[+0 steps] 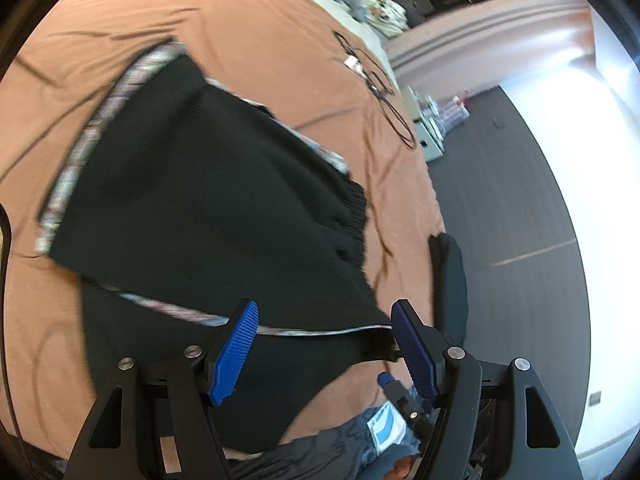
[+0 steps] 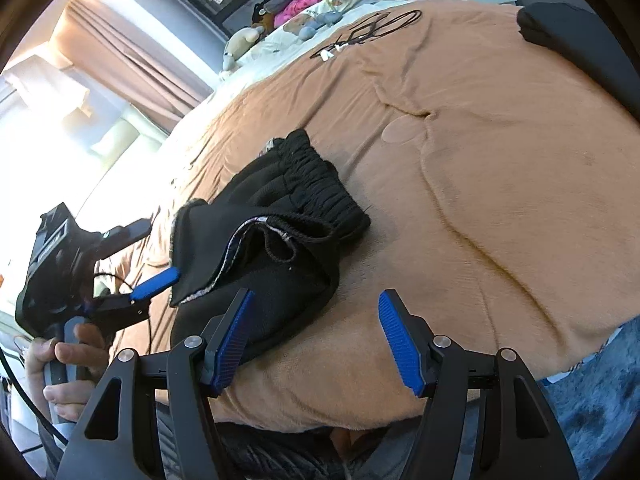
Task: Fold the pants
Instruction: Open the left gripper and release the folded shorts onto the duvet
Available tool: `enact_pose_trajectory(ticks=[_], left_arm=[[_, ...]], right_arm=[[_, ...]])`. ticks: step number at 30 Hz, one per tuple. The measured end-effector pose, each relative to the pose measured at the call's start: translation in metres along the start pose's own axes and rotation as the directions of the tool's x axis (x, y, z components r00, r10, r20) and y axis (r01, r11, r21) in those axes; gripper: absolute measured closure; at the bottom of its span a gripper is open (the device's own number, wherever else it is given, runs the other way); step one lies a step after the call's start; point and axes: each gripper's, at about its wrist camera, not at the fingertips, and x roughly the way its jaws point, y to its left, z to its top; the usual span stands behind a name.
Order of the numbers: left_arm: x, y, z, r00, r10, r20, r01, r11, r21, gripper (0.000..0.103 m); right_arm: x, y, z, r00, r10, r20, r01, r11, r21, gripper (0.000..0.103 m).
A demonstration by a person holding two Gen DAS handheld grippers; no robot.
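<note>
Black pants (image 1: 208, 208) with a patterned side stripe lie folded on an orange-brown blanket (image 1: 280, 40). In the right wrist view they form a bunched heap (image 2: 288, 220) with the elastic waistband on top. My left gripper (image 1: 326, 340) stands open over the near edge of the pants, its blue pads (image 1: 240, 344) clear of the cloth. The right wrist view shows it at the heap's left edge (image 2: 148, 256), held by a hand (image 2: 60, 356). My right gripper (image 2: 316, 336) is open just in front of the heap, with only blanket between its fingers.
A black cable with a white plug (image 2: 368, 32) lies farther back on the blanket. Soft toys and clothes (image 2: 304, 12) pile up at the far end. A dark object (image 1: 448, 280) sits at the bed's edge, beside dark floor (image 1: 520, 200). The person's jeans (image 2: 592, 400) are close below.
</note>
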Motion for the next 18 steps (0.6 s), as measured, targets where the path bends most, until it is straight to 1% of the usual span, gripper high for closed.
enact_pose_trajectory(ticks=[6, 9, 15, 18], left_arm=[[-0.018, 0.035, 0.005, 0.998, 0.052, 0.029, -0.05, 0.997, -0.067, 0.032], [-0.031, 0.054, 0.007, 0.996, 0.083, 0.042, -0.078, 0.993, -0.094, 0.032], [-0.037, 0.083, 0.01, 0.988, 0.141, 0.059, -0.13, 0.978, -0.164, 0.032], [-0.035, 0.092, 0.012, 0.985, 0.163, 0.061, -0.149, 0.972, -0.179, 0.032]], right_arm=[[0.011, 0.009, 0.002, 1.0, 0.0, -0.006, 0.0, 1.0, 0.002, 0.041], [0.016, 0.014, 0.003, 1.0, -0.015, -0.003, 0.015, 1.0, -0.004, 0.041], [0.023, 0.018, 0.004, 1.0, -0.018, -0.003, 0.017, 1.0, -0.008, 0.041], [0.025, 0.018, 0.004, 1.0, -0.019, -0.007, 0.019, 1.0, -0.007, 0.041]])
